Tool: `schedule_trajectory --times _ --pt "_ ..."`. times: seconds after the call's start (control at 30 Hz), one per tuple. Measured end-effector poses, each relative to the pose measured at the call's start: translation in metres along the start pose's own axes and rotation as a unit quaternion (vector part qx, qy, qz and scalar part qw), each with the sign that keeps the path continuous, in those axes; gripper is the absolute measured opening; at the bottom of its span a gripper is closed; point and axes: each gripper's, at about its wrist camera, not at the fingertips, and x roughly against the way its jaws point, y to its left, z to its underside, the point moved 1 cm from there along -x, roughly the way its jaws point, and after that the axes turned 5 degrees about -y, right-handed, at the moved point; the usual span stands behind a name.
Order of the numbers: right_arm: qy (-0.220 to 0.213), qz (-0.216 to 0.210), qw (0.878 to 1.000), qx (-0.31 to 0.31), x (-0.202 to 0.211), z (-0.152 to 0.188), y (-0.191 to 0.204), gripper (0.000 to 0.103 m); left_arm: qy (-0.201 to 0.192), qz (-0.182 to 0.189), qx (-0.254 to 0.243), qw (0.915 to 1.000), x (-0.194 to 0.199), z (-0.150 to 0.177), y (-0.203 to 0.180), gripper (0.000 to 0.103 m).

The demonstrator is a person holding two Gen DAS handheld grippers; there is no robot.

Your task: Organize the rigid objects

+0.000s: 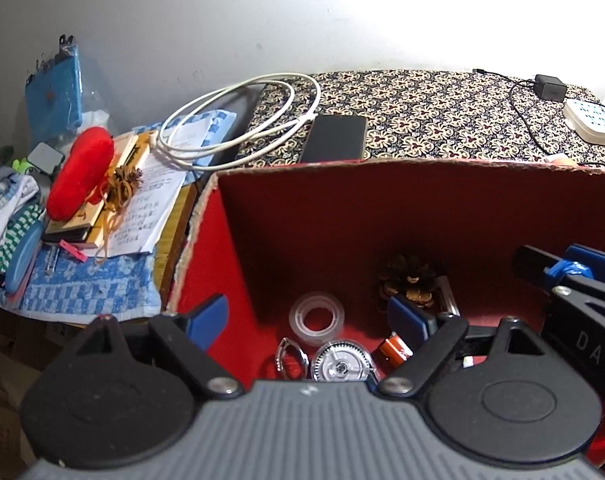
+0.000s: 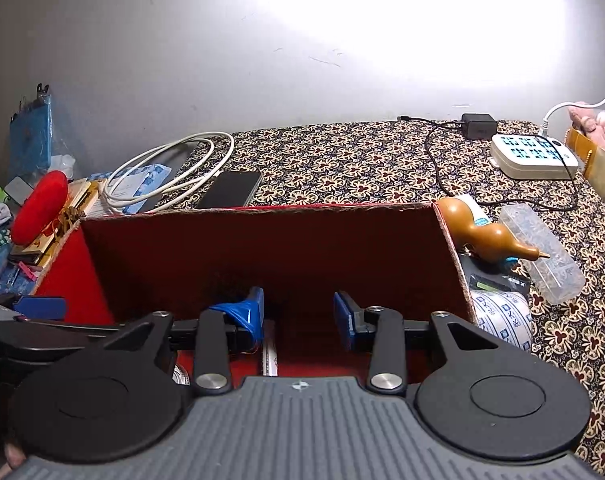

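white cable [image 1: 238, 120], phone [image 1: 334, 138], power strip [image 2: 534, 156]

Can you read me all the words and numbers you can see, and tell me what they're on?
"DAS": white letters on the right gripper, seen from the left wrist camera; cut off at the picture's edge.
Handwritten paper sheet: too blurred to read.
Patterned tape roll: blue marks, too small to read.
Black label beside the gourd: unreadable.

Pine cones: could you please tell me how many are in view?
2. One pine cone lies inside the red box near its back wall; another sits on the papers left of the box. Others may be hidden.
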Motion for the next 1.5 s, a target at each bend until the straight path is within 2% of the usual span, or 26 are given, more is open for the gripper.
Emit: schedule_trajectory --times 0.2,0.5,0.67,1.5 --pt "0.024 -0.004 1.000 -0.011 -0.006 0.000 0.000 0.022 0.010 0.011 0.006 0.9999 -0.005 0.000 0.002 0.088" --pt "0.029 -0.001 1.000 -0.008 -0.007 0.001 0.002 0.022 0.019 0.015 -0.007 0.9997 -0.008 0.001 -0.001 0.088" --pt "0.038 -0.009 0.999 -0.028 -0.010 0.000 -0.004 0.022 0.016 0.021 -0.008 0.9996 -0.008 0.001 -0.001 0.088" --pt "0.039 -0.019 0.999 -0.028 -0.012 0.000 -0.003 0.022 0.021 0.015 -0.019 0.9995 -0.011 0.000 -0.003 0.088"
